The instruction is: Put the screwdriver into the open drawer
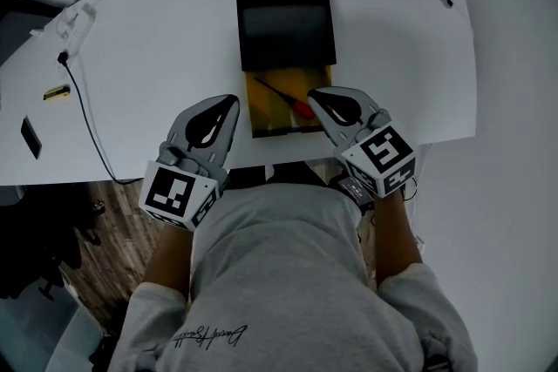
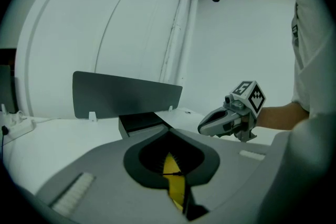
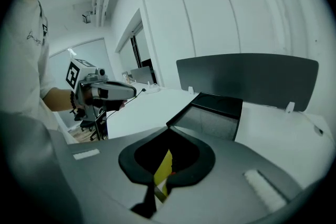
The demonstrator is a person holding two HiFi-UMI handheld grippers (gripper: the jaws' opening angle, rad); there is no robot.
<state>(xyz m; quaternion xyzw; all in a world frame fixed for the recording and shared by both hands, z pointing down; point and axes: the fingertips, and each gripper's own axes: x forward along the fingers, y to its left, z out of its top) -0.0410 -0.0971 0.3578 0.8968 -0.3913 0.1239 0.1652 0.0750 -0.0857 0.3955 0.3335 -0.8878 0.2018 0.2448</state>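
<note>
Now the screwdriver [image 1: 283,94] lies in the drawer [image 1: 261,122]. The left tool [image 1: 232,100] and right tool [image 1: 313,93] are closed and empty; next, just back away.

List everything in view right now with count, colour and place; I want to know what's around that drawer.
screwdriver: one, red handle and dark shaft, lying in the open drawer
drawer: one, yellow, pulled out of the black unit toward the person
drawer unit: one, black, middle of the table
table: one, white
divider panel: one, dark grey, upright at the table's far edge
cable: one, black, left part of the table
left claw: one, grey, shut and empty, left of the drawer
right claw: one, grey, shut and empty, above the drawer's right edge
sweatshirt: one, grey, on the person
</note>
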